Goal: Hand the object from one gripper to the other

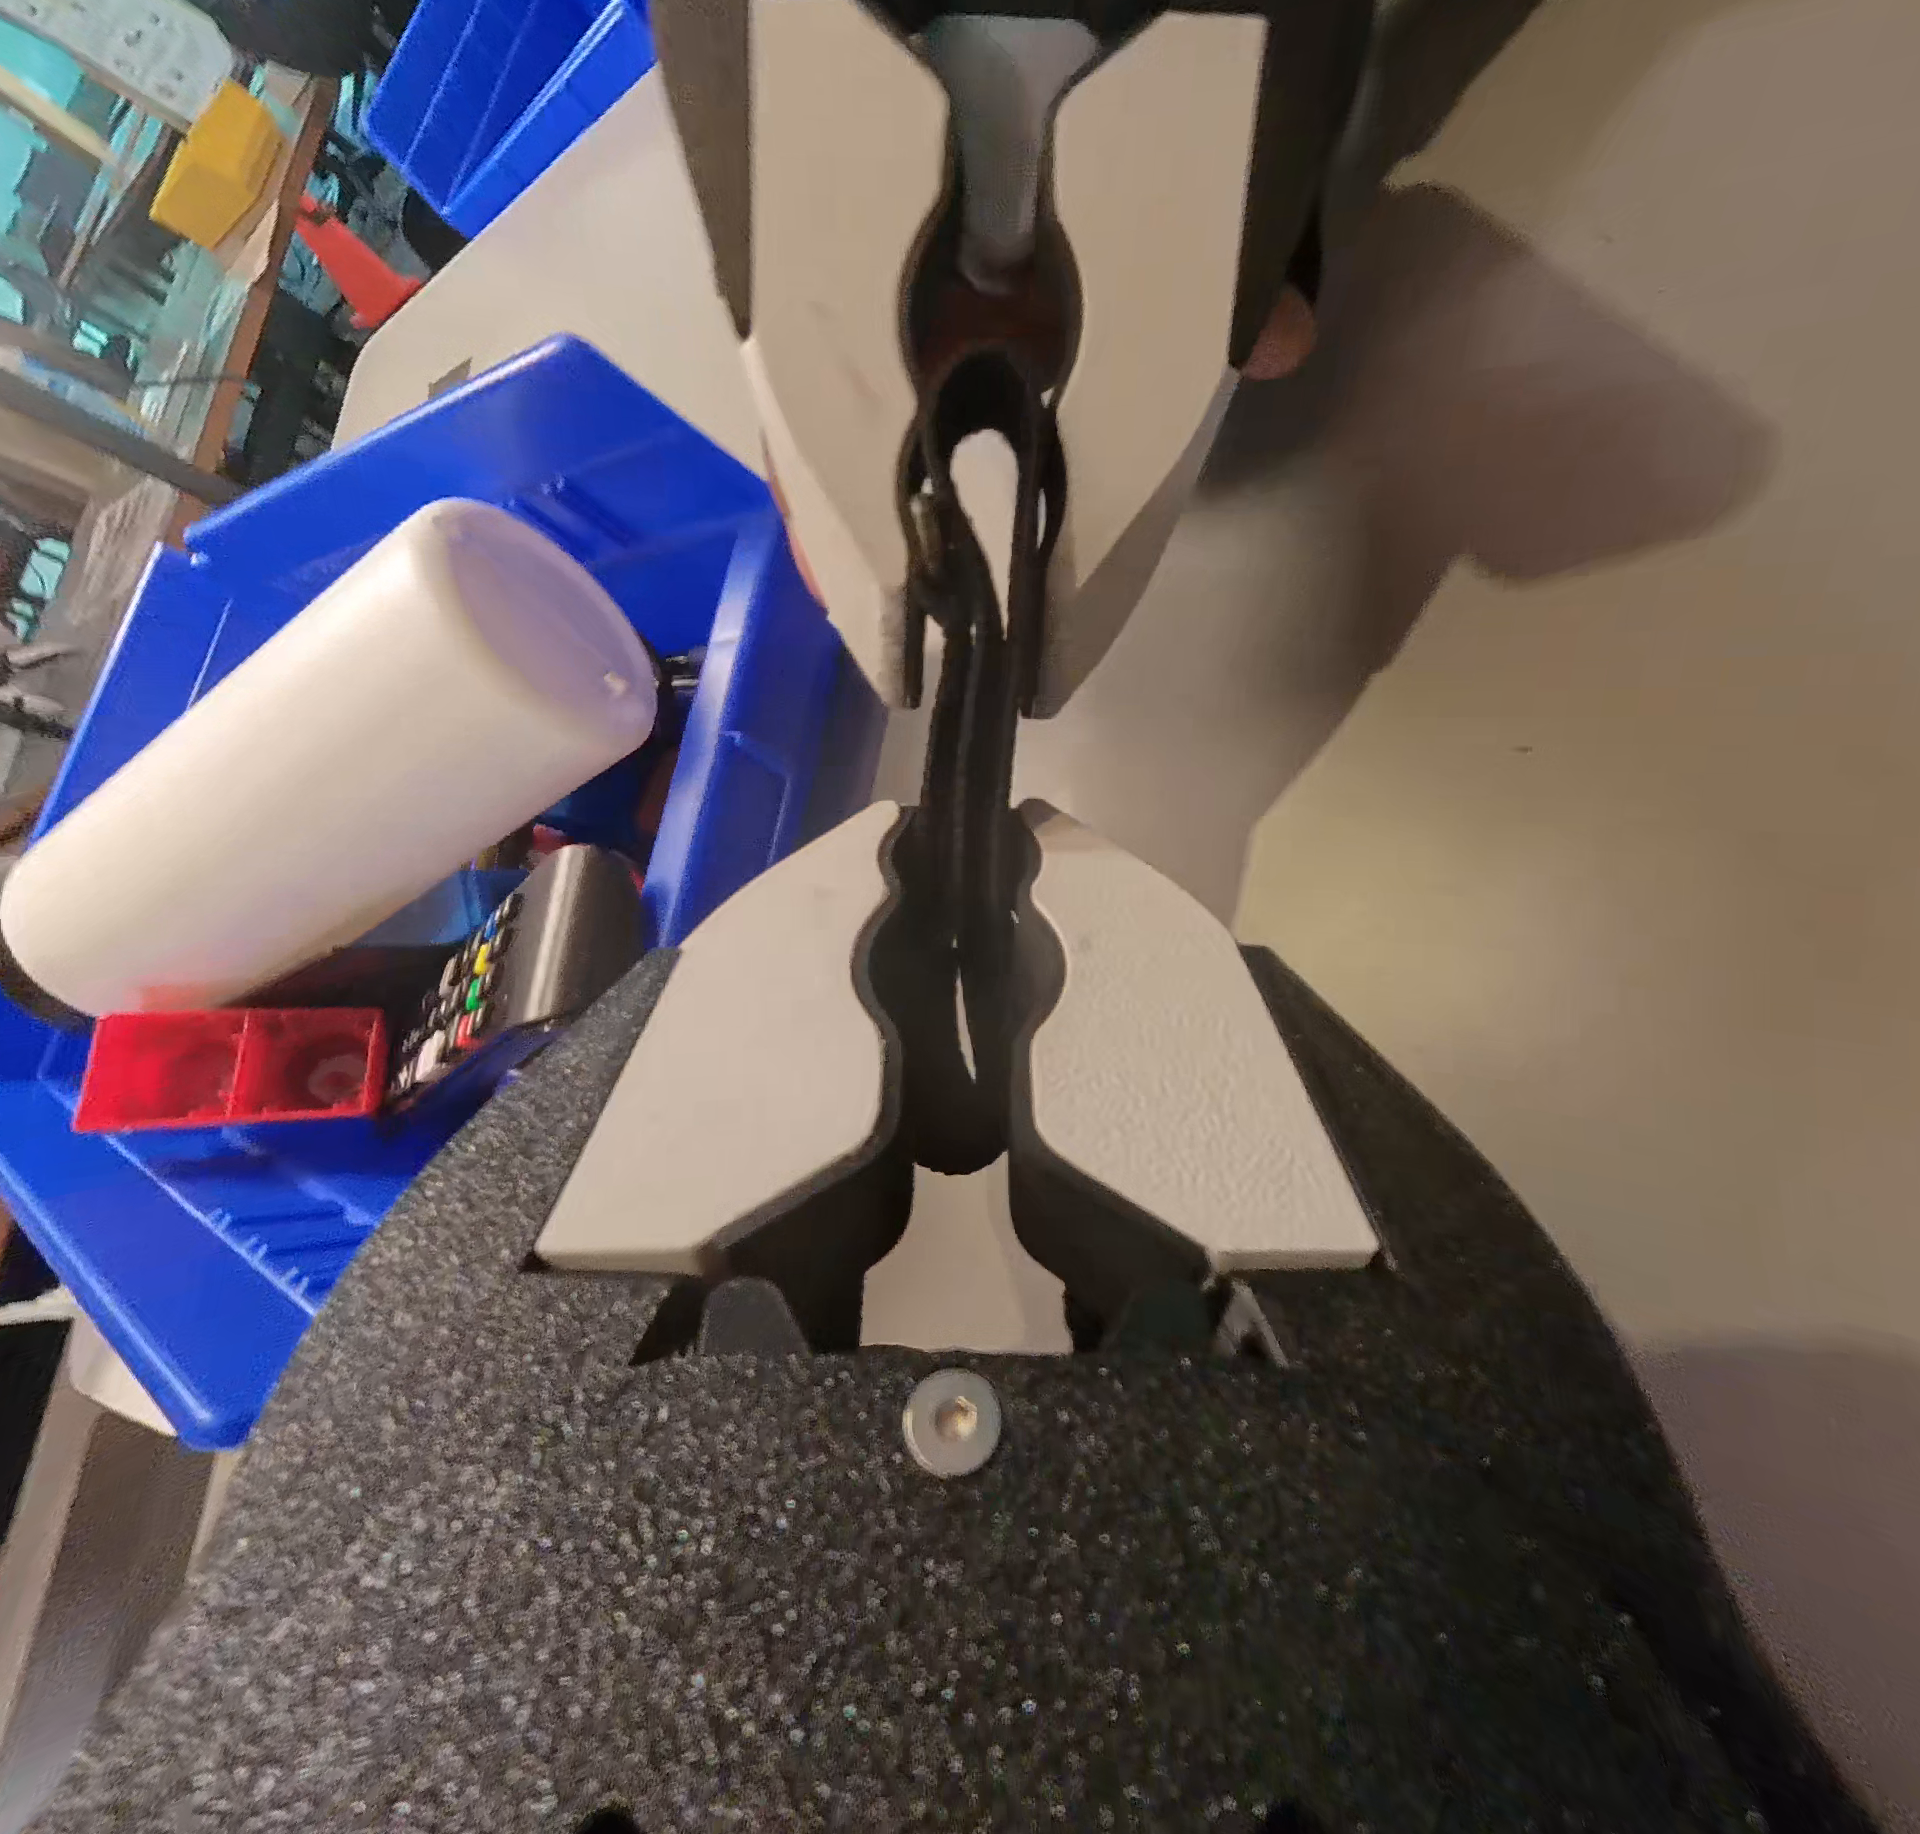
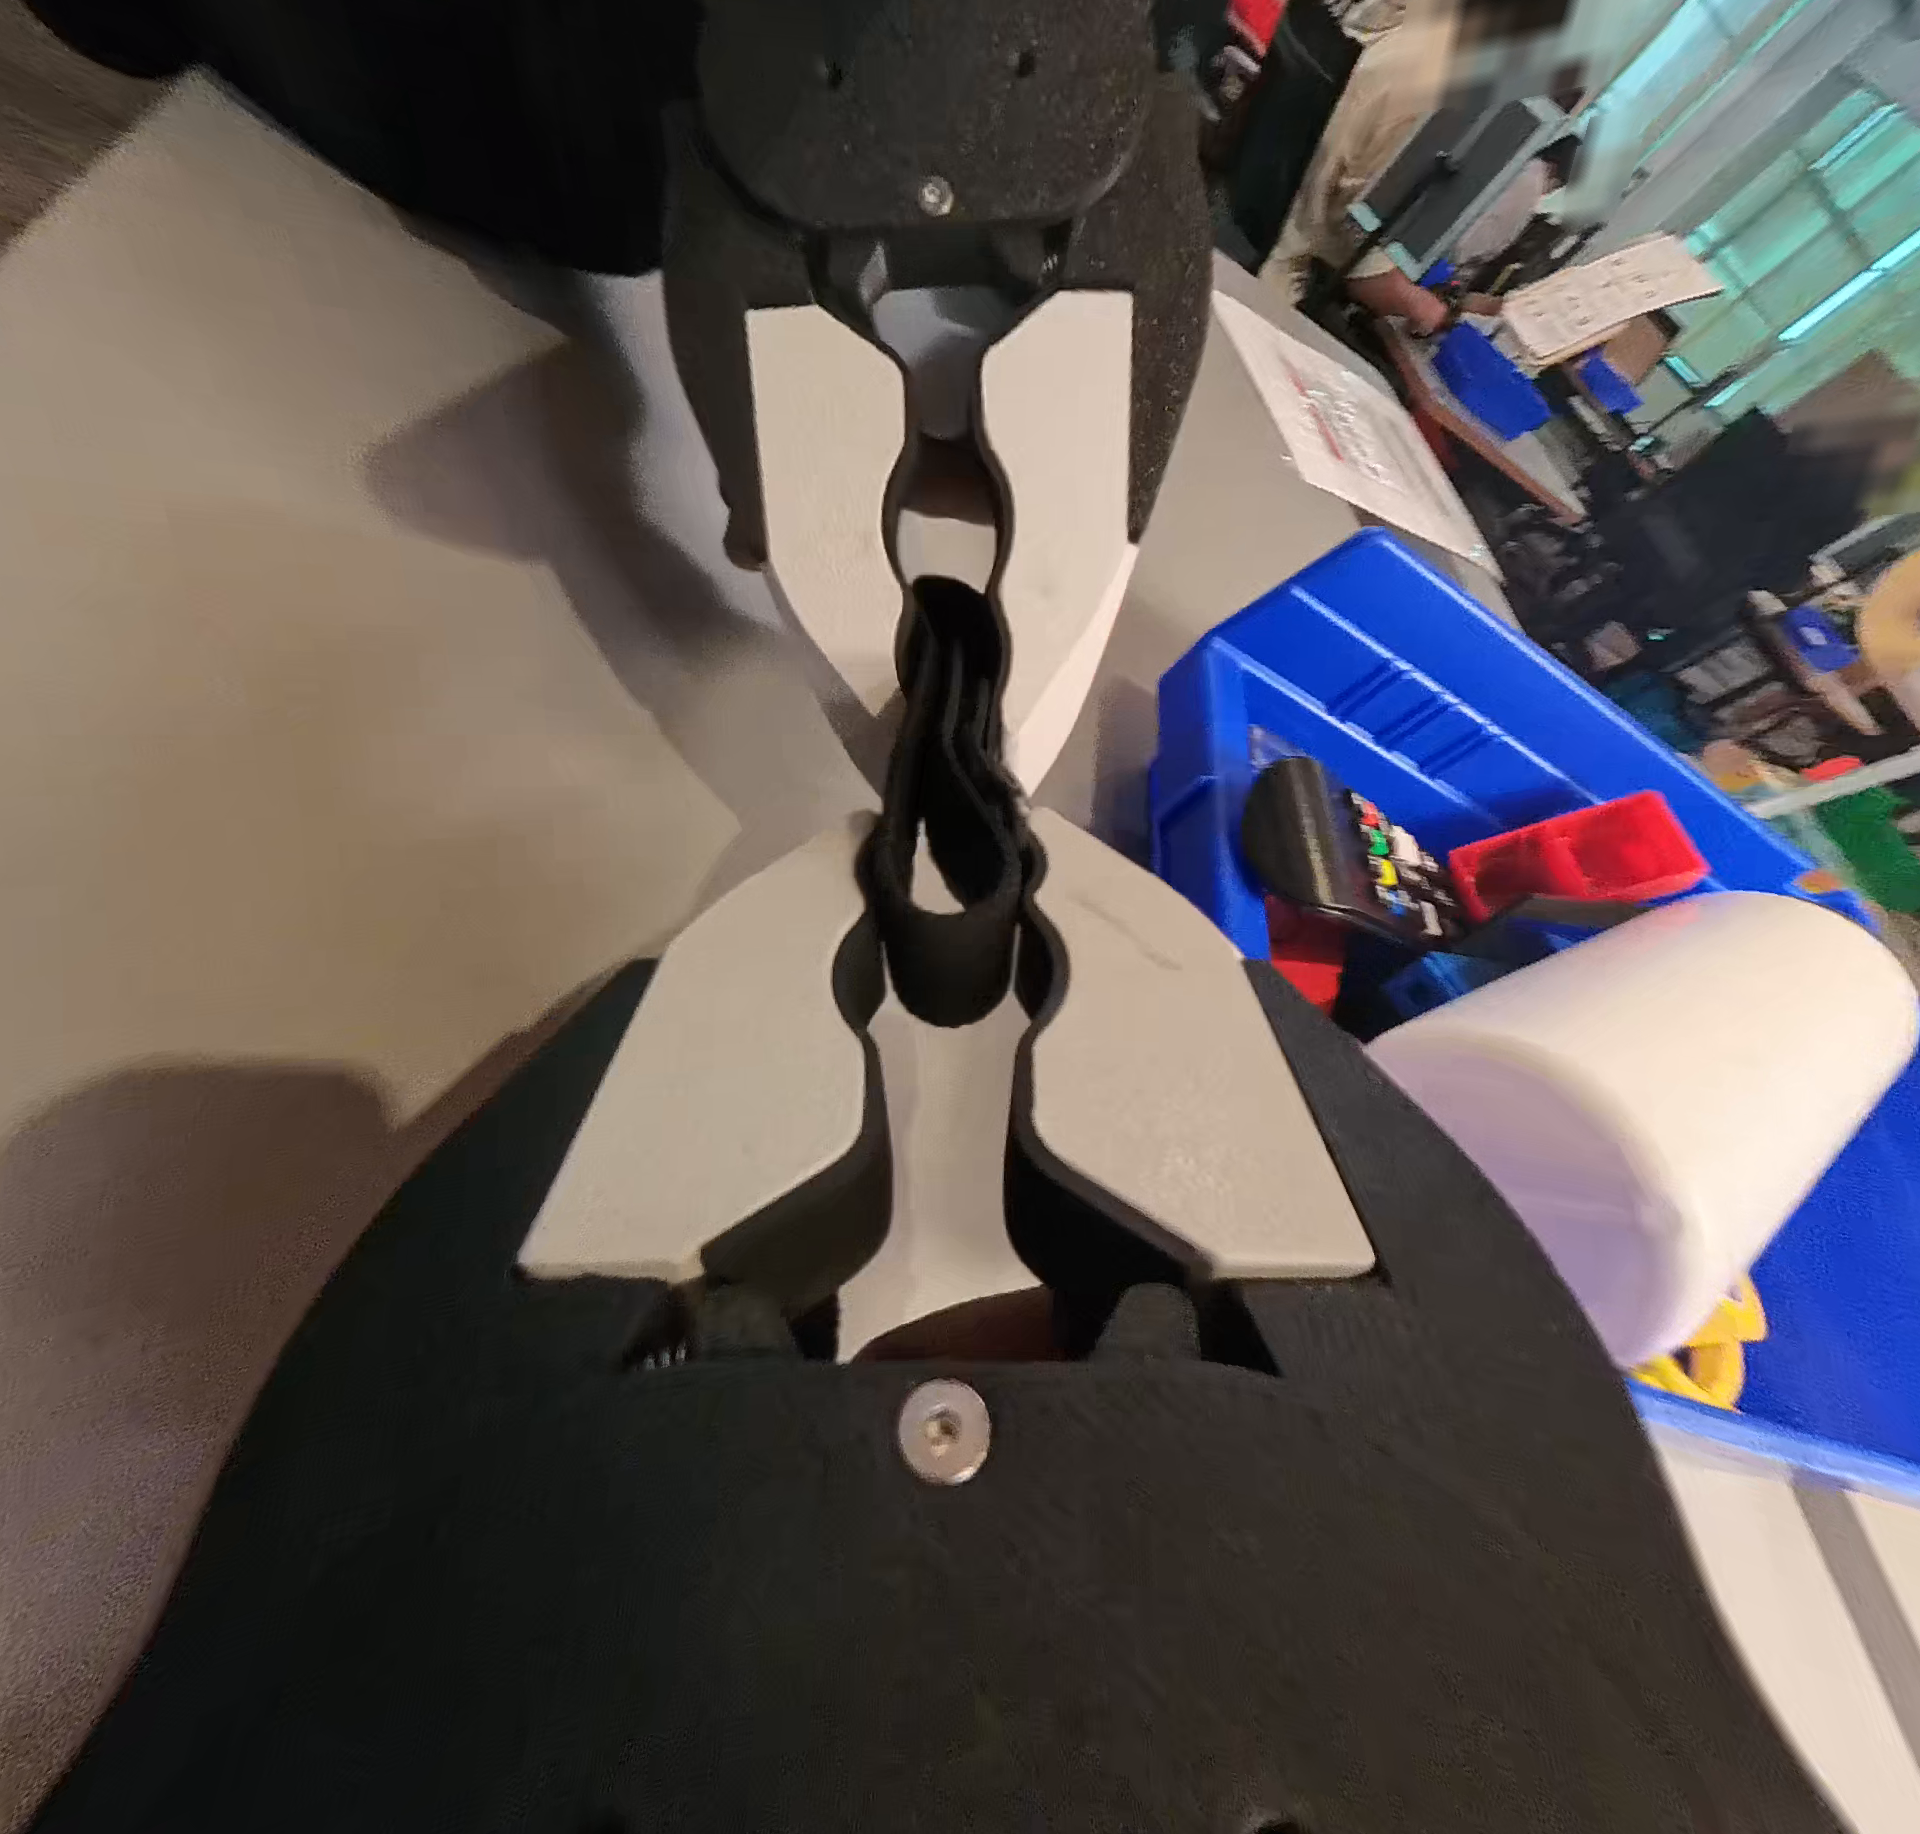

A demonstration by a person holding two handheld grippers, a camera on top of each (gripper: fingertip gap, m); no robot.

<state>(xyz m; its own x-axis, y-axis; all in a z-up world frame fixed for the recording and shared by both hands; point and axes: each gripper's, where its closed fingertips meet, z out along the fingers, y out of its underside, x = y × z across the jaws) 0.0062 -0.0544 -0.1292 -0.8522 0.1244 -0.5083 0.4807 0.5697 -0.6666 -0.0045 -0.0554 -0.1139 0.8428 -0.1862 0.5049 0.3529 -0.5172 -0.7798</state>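
Item: looped black fabric strap (image 1: 961, 953), stretched in the air between two facing grippers, above the pale grey worktop (image 1: 1558, 849).

Left gripper (image 1: 958, 839): grey fingers closed tight on one end of the strap; the loop end sits between its fingers. In the right wrist view it faces the camera (image 2: 951, 683), clamped on the far end.

Right gripper (image 2: 948, 849): fingers likewise closed on the other end, a folded loop (image 2: 945, 953) tucked between them. In the left wrist view it appears opposite (image 1: 971, 683).

Beside them: blue plastic bin (image 2: 1455, 662) on the worktop, holding a white cylindrical container (image 2: 1642, 1088), a red plastic block (image 2: 1579, 854) and a black keypad device (image 2: 1340, 854).
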